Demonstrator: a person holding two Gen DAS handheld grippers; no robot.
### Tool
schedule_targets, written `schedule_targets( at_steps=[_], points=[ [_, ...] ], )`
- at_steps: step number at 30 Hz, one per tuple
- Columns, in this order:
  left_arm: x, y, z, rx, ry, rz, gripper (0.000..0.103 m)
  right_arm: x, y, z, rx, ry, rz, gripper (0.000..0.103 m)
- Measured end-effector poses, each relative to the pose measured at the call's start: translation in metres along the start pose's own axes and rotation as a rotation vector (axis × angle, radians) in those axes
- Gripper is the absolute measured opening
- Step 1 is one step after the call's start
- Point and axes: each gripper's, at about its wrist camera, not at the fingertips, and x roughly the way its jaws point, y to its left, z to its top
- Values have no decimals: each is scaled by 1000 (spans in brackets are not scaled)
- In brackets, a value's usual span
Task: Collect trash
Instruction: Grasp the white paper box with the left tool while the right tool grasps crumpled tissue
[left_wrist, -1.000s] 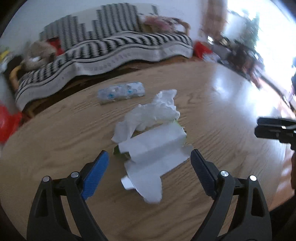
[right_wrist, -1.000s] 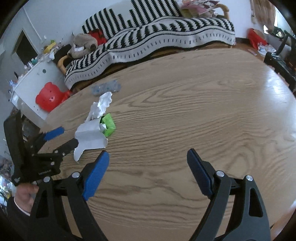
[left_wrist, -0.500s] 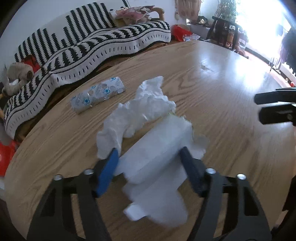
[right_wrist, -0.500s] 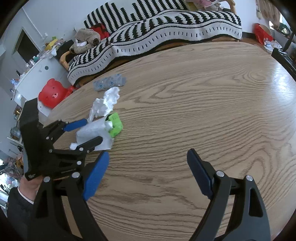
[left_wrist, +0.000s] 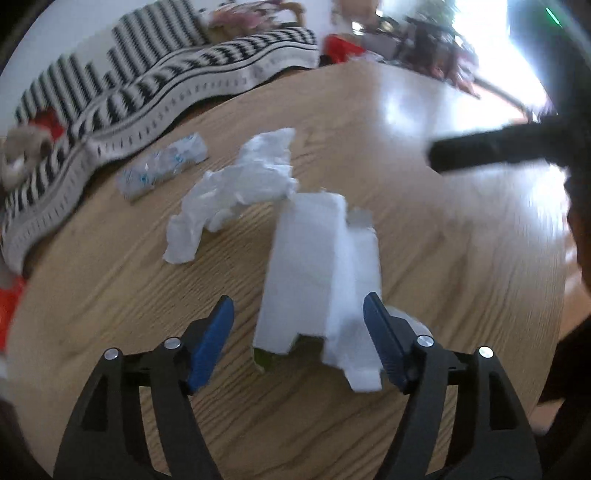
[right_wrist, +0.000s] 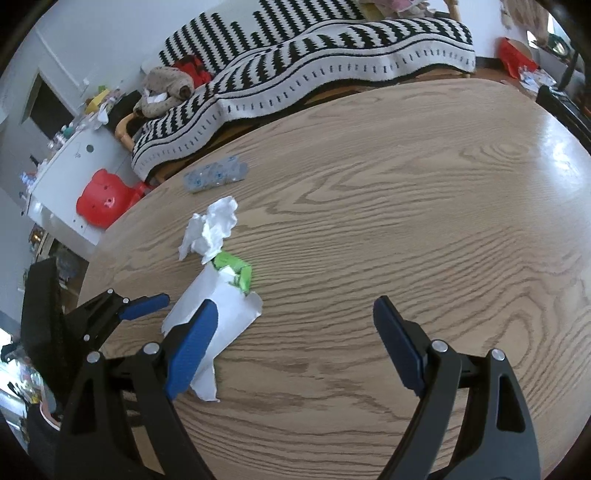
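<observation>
A torn white carton (left_wrist: 317, 266) with a green side (right_wrist: 236, 267) lies on the wooden table (right_wrist: 406, 229). My left gripper (left_wrist: 299, 339) is open, its blue pads on either side of the carton's near end; it also shows in the right wrist view (right_wrist: 147, 306). A crumpled white tissue (left_wrist: 236, 188) (right_wrist: 212, 229) lies just beyond the carton. A clear wrapper with blue print (left_wrist: 162, 168) (right_wrist: 216, 177) lies farther back. My right gripper (right_wrist: 295, 343) is open and empty above the table, right of the carton.
A sofa with a black-and-white striped blanket (right_wrist: 314, 62) stands behind the table. A white cabinet (right_wrist: 70, 166) and a red bear-shaped stool (right_wrist: 103, 197) stand to the left. The table's right edge (right_wrist: 569, 147) curves away near dark chairs.
My left gripper has moved in around the carton, and the carton has turned to point away from it. The right gripper has moved closer to the trash.
</observation>
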Motion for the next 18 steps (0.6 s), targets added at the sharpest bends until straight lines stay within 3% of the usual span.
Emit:
schedule_targets(
  at_steps=[2, 3, 4, 9, 18],
  points=[
    [6, 4, 0, -17, -1, 41, 70, 1, -2, 1, 2, 2, -3, 83],
    [7, 4, 0, -22, -2, 42, 66, 2, -3, 1, 3, 4, -5, 83],
    [7, 4, -1, -33, -9, 31, 51, 3, -2, 1, 2, 7, -5, 83],
    [-6, 1, -3, -45, -10, 10, 34, 17, 5, 4, -16, 28, -1, 83],
    [-68, 8, -29, -105, -21, -36, 20, 48, 33, 11, -34, 50, 42, 83]
  ],
)
